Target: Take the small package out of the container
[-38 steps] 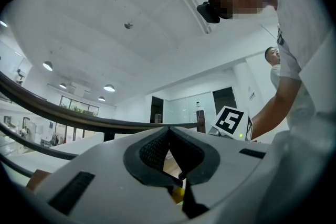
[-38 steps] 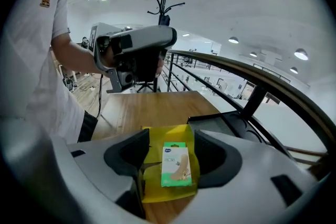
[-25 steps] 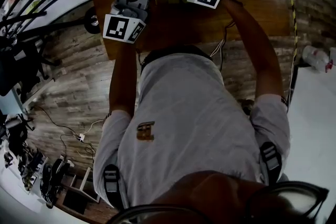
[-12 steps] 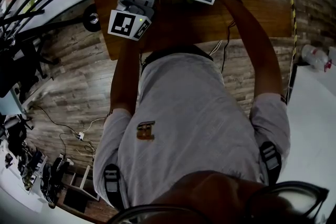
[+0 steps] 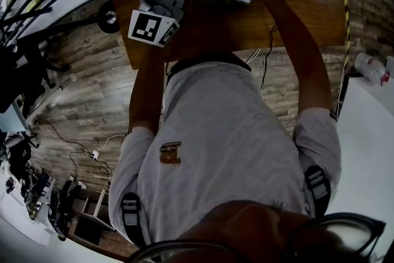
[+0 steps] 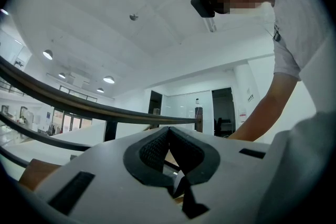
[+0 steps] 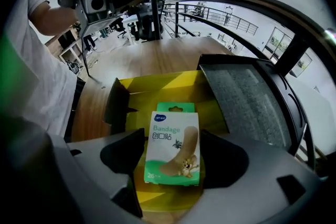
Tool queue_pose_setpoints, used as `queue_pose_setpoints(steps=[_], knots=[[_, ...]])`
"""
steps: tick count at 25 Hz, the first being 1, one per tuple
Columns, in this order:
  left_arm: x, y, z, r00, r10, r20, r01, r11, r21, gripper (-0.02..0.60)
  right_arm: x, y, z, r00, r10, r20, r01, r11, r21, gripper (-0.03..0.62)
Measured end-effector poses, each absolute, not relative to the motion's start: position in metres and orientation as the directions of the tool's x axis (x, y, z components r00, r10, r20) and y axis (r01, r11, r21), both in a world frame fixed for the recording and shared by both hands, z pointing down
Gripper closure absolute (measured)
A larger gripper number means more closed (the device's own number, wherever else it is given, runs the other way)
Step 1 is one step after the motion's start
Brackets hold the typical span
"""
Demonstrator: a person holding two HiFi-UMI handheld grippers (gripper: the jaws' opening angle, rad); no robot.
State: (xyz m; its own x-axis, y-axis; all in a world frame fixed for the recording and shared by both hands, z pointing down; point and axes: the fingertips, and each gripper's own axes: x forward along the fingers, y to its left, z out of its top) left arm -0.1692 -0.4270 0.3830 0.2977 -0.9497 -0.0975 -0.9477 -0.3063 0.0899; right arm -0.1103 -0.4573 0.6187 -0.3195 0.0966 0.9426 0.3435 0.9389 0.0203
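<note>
The brown wooden table (image 5: 295, 3) fills the top of the head view, and both my grippers sit closer to the frame's upper edge than a second ago. My right gripper (image 7: 172, 136) has its jaws opening, with the green-and-white bandage package (image 7: 174, 157) between them at lower centre, over the yellow cardboard container (image 7: 157, 89). My left gripper (image 6: 169, 136) is pinched together, empty.

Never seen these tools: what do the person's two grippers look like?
The left gripper and right gripper have grey shells, black pads and a white cube with black square markers. The person wears short pale sleeves. The right jaws are opening, a bandage box between them.
</note>
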Motion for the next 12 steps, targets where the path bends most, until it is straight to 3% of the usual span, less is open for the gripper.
queue_pose_setpoints(steps=[12], knots=[[-0.178, -0.43, 0.391, 0.296, -0.951, -0.088, -0.947, -0.305, 0.103, 0.563, -0.114, -0.462, 0.63, -0.291, 0.121, 0.949, 0.343, 0.939, -0.014, 0.295]])
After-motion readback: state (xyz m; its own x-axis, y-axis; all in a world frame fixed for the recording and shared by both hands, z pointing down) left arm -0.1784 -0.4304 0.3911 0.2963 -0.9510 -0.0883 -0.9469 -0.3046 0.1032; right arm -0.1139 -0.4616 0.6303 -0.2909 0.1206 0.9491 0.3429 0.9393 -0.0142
